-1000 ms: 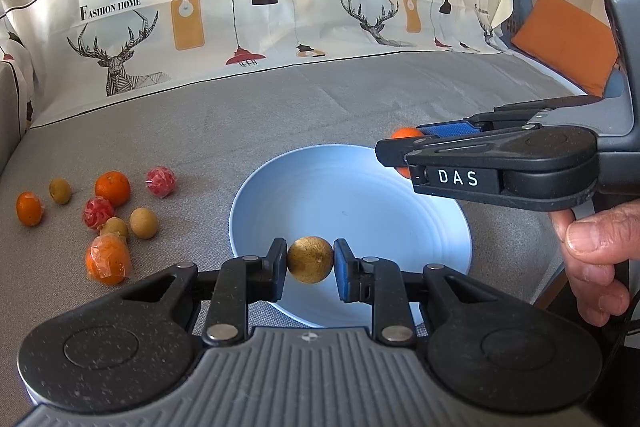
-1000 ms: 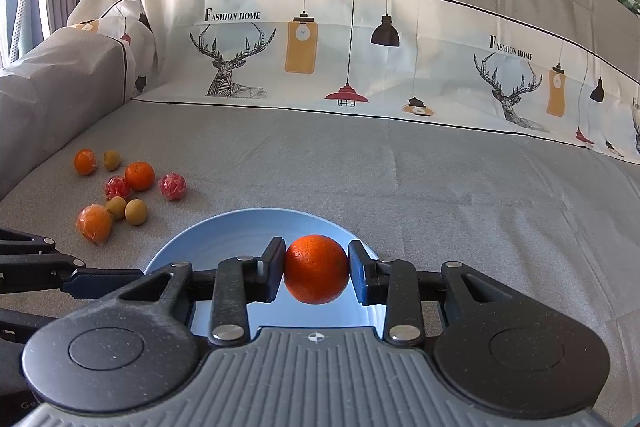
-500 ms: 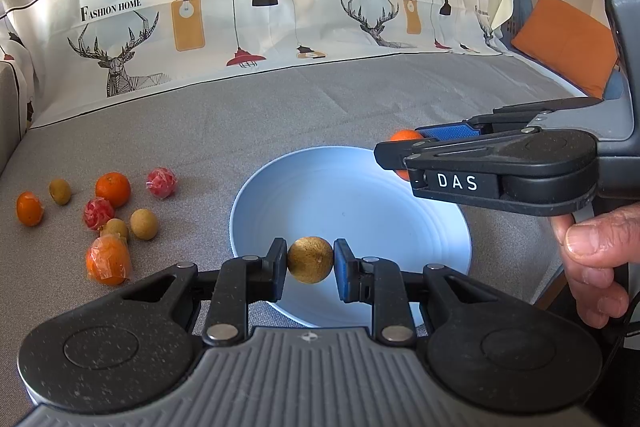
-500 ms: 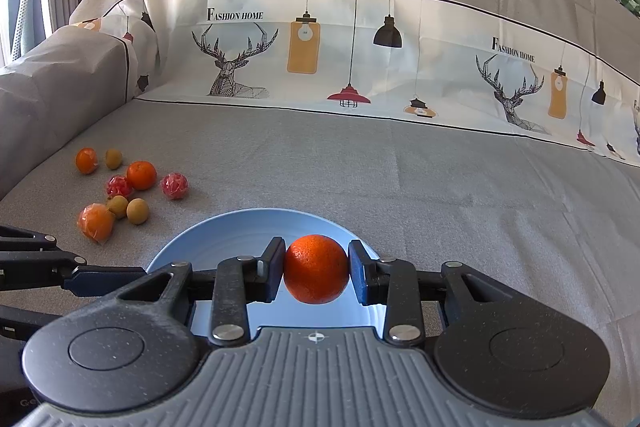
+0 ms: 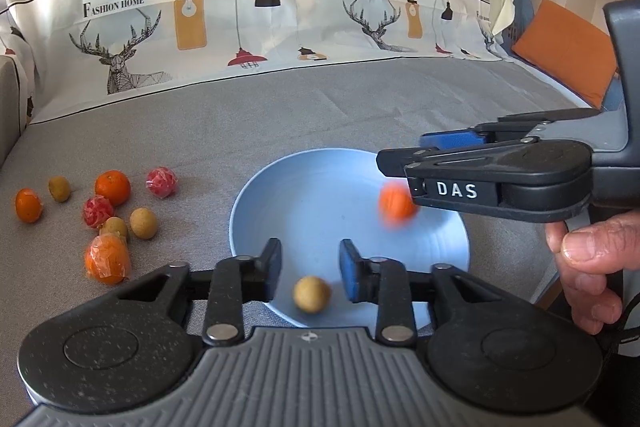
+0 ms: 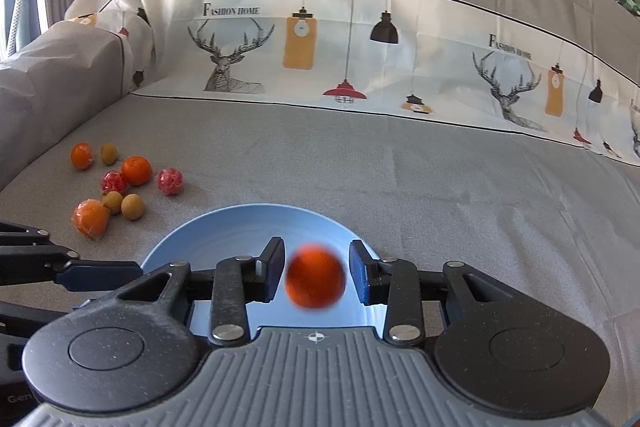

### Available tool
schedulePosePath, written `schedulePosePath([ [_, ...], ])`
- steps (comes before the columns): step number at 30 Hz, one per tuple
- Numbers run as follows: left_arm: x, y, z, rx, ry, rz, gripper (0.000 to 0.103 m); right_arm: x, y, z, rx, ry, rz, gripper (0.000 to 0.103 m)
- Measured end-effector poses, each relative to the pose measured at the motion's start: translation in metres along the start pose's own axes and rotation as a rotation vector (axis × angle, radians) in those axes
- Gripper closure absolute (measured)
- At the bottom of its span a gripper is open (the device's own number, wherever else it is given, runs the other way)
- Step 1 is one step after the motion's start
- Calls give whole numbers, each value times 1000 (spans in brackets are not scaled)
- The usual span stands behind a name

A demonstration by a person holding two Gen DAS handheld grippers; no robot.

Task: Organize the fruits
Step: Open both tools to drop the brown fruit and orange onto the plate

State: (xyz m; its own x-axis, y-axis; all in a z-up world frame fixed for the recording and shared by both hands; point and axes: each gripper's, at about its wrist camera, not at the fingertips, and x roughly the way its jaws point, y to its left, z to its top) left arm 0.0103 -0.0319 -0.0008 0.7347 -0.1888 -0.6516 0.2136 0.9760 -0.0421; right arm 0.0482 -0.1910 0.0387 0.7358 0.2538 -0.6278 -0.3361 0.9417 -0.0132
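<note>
A light blue plate (image 5: 304,195) lies on the grey sofa cover; it also shows in the right wrist view (image 6: 240,227). My left gripper (image 5: 308,267) is open over the plate's near rim, and a small tan fruit (image 5: 311,294) is blurred just below its fingers. My right gripper (image 6: 316,265) is open above the plate, and an orange (image 6: 316,281) is blurred between and below its fingers. In the left wrist view the orange (image 5: 396,203) is over the plate's right side under the right gripper (image 5: 404,157).
Several loose fruits lie left of the plate: oranges (image 5: 112,187), red wrapped ones (image 5: 161,182), tan ones (image 5: 143,223) and a wrapped orange (image 5: 108,259). The printed sofa back (image 5: 240,27) rises behind. An orange cushion (image 5: 568,51) sits far right.
Both grippers have opened. The tan fruit has left the left gripper and the orange has left the right gripper; both are dropping toward the plate.
</note>
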Motion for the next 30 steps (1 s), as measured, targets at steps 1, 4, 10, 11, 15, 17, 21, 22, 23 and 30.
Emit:
schedulePosePath([
  [1, 0, 1, 0, -4, -2, 3, 66, 0, -1, 0, 8, -1, -1, 57],
  [4, -1, 1, 0, -14, -2, 8, 66, 0, -3, 0, 16, -1, -4, 55],
  [10, -1, -1, 0, -13, -4, 14, 66, 0, -2, -1, 6, 3, -1, 55],
  [11, -1, -1, 0, -13, -4, 14, 66, 0, -2, -1, 6, 3, -1, 55],
  [15, -1, -1, 0, -13, -4, 14, 66, 0, -2, -1, 6, 3, -1, 54],
  [17, -1, -1, 0, -13, -4, 15, 66, 0, -2, -1, 6, 3, 0, 55],
  [21, -1, -1, 0, -13, -4, 14, 66, 0, -2, -1, 6, 3, -1, 55],
  [22, -1, 0, 0, -13, -4, 14, 66, 0, -2, -1, 6, 3, -1, 55],
  [23, -1, 0, 0, -12, -4, 14, 66, 0, -2, -1, 6, 3, -1, 55],
  [30, -1, 0, 0, -12, -4, 15, 66, -1, -3, 0, 4, -1, -2, 55],
])
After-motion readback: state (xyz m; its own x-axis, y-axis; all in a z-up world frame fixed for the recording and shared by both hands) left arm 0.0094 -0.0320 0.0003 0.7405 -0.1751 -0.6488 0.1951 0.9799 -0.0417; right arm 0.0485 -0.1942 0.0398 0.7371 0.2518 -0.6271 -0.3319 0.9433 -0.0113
